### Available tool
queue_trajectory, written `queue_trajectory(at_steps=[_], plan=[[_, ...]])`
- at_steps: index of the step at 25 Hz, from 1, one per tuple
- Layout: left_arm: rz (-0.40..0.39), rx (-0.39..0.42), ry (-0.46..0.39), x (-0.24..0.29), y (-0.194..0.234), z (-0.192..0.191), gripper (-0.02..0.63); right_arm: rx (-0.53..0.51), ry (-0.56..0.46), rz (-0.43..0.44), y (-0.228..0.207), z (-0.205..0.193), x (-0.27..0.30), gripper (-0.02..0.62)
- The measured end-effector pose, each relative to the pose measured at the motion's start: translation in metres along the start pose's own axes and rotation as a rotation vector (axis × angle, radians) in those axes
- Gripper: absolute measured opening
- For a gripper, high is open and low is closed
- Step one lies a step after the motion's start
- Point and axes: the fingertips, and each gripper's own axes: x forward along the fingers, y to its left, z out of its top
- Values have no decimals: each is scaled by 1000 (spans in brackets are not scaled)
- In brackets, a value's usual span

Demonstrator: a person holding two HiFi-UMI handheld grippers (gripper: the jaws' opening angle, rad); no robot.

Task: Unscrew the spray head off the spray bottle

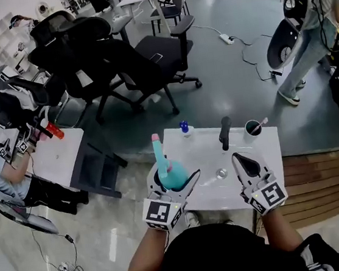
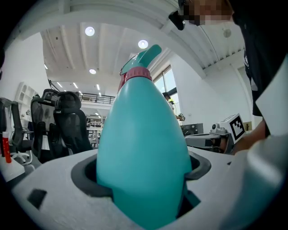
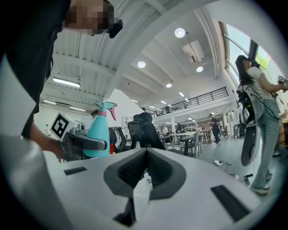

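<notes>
A teal spray bottle (image 1: 175,175) stands upright in my left gripper (image 1: 175,180), which is shut on its body just above the near edge of the white table (image 1: 263,151). Its spray head (image 1: 157,147) rises pink in the head view. In the left gripper view the bottle (image 2: 144,152) fills the middle, with a pink collar (image 2: 137,74) under the spray head (image 2: 146,55). My right gripper (image 1: 241,158) is shut and empty, to the right of the bottle and apart from it. From the right gripper view the bottle (image 3: 98,134) shows at the left, beyond the shut right gripper (image 3: 145,173).
On the table stand a small blue-capped bottle (image 1: 184,127), a black handle-like thing (image 1: 224,132), a dark cup (image 1: 253,128) and a small round metal piece (image 1: 221,172). Office chairs (image 1: 147,55) stand beyond. A person (image 1: 313,28) walks at the far right; another sits at the left desk (image 1: 58,154).
</notes>
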Motion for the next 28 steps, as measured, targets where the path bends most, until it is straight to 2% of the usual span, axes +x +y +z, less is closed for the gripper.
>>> queue_trajectory(at_steps=[7, 12, 17, 21, 23, 28], plan=[[-151, 12, 7, 14, 14, -10, 460, 4, 10, -110, 14, 1, 15, 3], [-214, 5, 24, 26, 7, -23, 459, 26, 5, -111, 23, 8, 15, 5], [-243, 19, 29, 41, -12, -28, 459, 40, 24, 10, 34, 15, 17, 5], [-223, 19, 50, 52, -22, -28, 460, 44, 7, 95, 42, 29, 18, 7], [-232, 35, 53, 57, -31, -32, 459, 42, -2, 150, 47, 40, 20, 90], [-230, 77, 67, 68, -51, -38, 459, 84, 22, 291, 65, 58, 25, 175]])
